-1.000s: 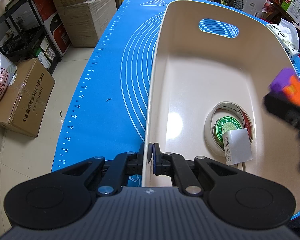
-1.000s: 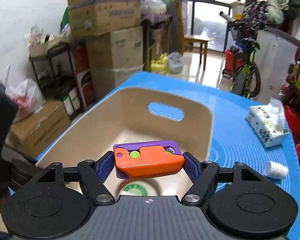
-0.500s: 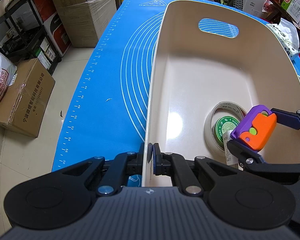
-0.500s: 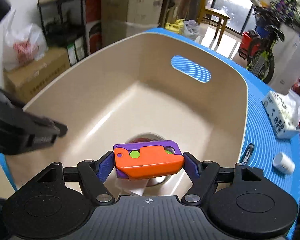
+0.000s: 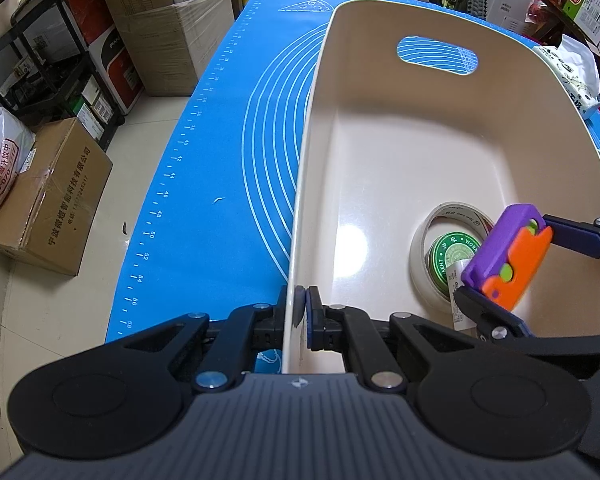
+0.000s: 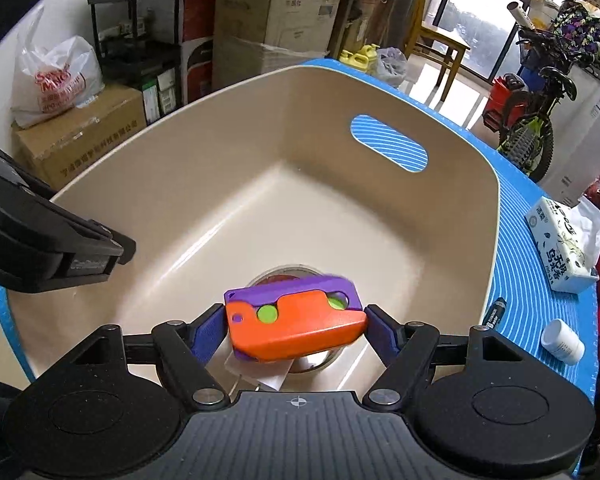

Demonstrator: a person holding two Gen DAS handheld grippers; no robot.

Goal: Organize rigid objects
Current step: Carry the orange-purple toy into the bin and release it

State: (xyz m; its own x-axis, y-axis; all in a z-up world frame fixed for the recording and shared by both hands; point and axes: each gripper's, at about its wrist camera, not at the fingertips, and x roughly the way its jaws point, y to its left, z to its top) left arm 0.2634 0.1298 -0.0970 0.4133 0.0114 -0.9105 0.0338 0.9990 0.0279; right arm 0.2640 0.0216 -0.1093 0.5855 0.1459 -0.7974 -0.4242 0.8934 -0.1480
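Right gripper clasps an orange-and-purple plastic toy above the beige plastic tub, whose rim the left gripper pinches; released, the toy could bounce off the tape roll below.

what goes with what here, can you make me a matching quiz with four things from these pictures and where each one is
Things:
1. orange and purple toy
2. tape roll
3. tissue pack
4. beige bin

Places:
A. rim pinched by the left gripper
B. on the blue mat, outside the bin
C. lying on the bin floor
D. between the right gripper's fingers, over the bin

Pairs: 1-D, 2-C, 3-B, 4-A
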